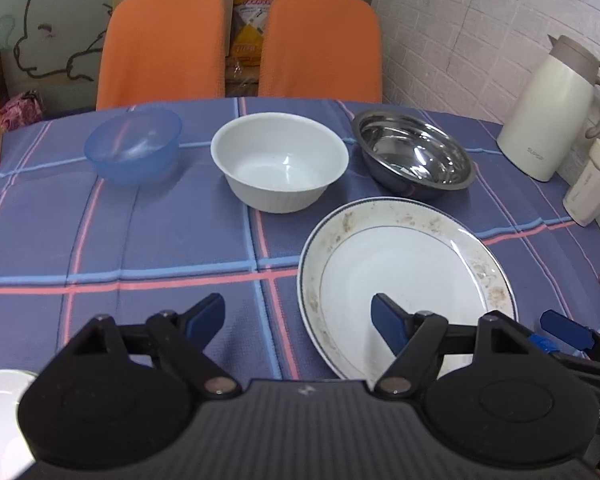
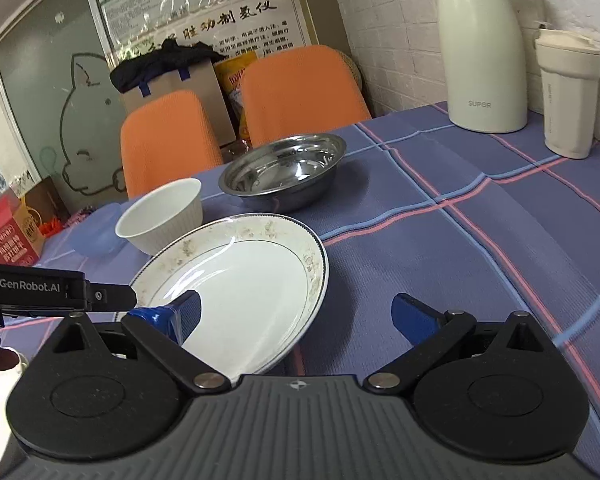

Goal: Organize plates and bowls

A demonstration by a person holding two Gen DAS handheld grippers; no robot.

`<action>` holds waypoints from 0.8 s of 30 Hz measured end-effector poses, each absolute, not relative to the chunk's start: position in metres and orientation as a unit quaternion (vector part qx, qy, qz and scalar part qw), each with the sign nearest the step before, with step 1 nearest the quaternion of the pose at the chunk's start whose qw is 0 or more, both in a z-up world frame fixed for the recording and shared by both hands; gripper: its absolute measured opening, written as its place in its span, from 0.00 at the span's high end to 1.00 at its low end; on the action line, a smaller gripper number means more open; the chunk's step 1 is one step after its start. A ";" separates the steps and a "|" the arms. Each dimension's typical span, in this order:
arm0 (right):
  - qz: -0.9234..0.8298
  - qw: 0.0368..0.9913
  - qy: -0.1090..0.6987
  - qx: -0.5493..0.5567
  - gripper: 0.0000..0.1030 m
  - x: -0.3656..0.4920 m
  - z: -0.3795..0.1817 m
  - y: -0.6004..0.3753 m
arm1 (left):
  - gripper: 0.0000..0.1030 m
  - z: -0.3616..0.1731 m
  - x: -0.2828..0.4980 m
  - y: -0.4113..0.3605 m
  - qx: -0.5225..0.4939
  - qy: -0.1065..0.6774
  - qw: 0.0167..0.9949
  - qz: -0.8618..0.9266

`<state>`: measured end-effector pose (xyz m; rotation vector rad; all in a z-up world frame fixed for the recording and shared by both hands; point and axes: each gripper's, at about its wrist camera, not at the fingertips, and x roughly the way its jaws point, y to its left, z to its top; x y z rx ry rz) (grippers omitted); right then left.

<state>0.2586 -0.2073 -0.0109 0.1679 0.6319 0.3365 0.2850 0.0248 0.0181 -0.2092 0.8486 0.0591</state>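
Both grippers sit low over the near edge of the table [image 1: 120, 240], jaws spread wide and holding nothing. Left gripper [image 1: 298, 320] has one blue finger over bare cloth and the other over the near part of the plate [image 1: 404, 264]; can't tell if it touches. Right gripper [image 2: 296, 314] straddles the plate's right rim from the other side, its left finger above the white middle, its right finger over the cloth. Left tool's black body pokes into the right view at the left edge, so the two are pretty crowded around that one plate. It's a white plate with a faded floral rim, lying flat on the blue plaid cloth. Behind it, in a row: blue bowl [image 1: 134, 146] on the left, white bowl [image 1: 280, 160] in the middle, steel bowl [image 1: 414, 154] on the right, all upright, empty and apart from each other. Steel bowl is just beyond the plate's far edge. Another white dish [image 1: 0, 412] peeks in at the bottom left corner of the left view. Off to the right by the brick wall stand a cream jug [image 2: 482, 48] and a cup [image 2: 568, 96]. Two orange chairs [image 1: 164, 48] sit behind the table, with a red box [image 2: 10, 232] at the far left
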 end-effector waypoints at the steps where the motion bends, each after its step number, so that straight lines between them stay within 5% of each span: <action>1: 0.163 0.930 0.319 0.074 0.13 0.266 -0.015 -0.203 | 0.28 0.015 0.291 0.025 -0.106 0.416 0.902 0.030; 9: 0.162 0.933 0.320 -0.021 0.11 0.276 -0.030 -0.177 | 0.28 -0.008 0.316 0.026 -0.090 0.437 0.894 0.052; 24: 0.171 0.932 0.320 -0.028 0.11 0.278 -0.027 -0.176 | 0.20 -0.013 0.312 0.025 -0.066 0.419 0.904 0.047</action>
